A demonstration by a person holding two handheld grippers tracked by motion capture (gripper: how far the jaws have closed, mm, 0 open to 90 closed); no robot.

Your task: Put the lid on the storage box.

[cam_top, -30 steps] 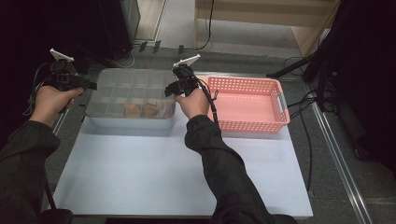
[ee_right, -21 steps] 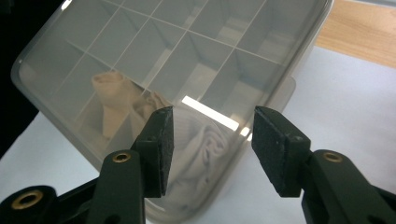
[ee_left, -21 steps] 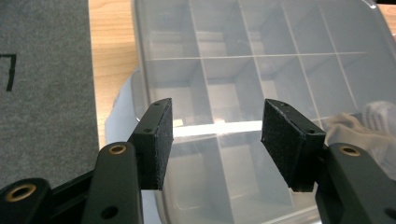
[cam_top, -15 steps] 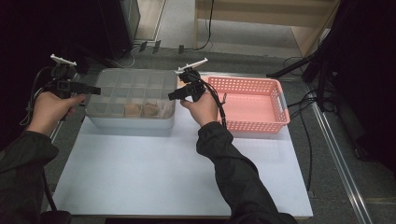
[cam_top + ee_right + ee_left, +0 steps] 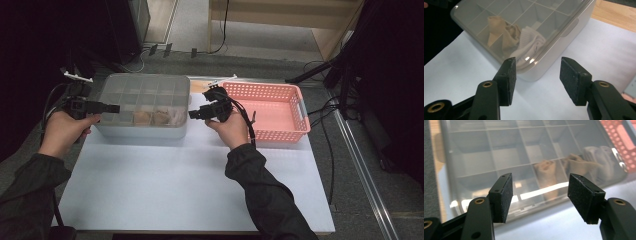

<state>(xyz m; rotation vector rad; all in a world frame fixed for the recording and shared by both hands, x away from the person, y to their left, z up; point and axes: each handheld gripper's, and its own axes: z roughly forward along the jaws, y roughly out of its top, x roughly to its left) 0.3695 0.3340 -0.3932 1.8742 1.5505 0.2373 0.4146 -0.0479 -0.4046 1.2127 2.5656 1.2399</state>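
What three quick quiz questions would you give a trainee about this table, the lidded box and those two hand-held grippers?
1. True or false: the lid of the compartment box is shut.
2. What lies right of the box? A) a pink basket B) a metal pot C) a stack of plates
3. Fill in: both the left hand-held gripper and the right hand-held gripper have their jaws ____.

Key
1. True; the clear lid covers the rolled cloths.
2. A; the pink basket stands on the white table.
3. Open; each points at a near corner of the box, holding nothing.
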